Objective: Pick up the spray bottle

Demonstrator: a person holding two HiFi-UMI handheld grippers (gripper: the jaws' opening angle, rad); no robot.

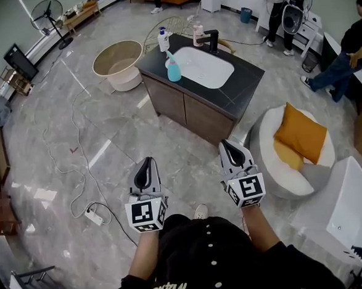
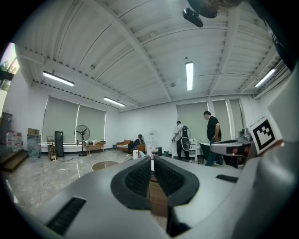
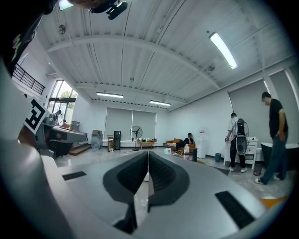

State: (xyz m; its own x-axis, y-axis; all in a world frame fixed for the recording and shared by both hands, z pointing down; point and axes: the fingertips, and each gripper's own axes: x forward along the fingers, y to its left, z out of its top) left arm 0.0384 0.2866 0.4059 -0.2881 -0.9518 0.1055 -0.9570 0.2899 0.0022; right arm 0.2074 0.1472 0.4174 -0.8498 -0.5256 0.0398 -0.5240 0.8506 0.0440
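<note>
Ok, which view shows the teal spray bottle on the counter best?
Head view: the teal spray bottle stands clear on the dark counter beside the white basin. Both gripper views look level across the room, where the counter's bottles are tiny; I cannot pick it out there.
</note>
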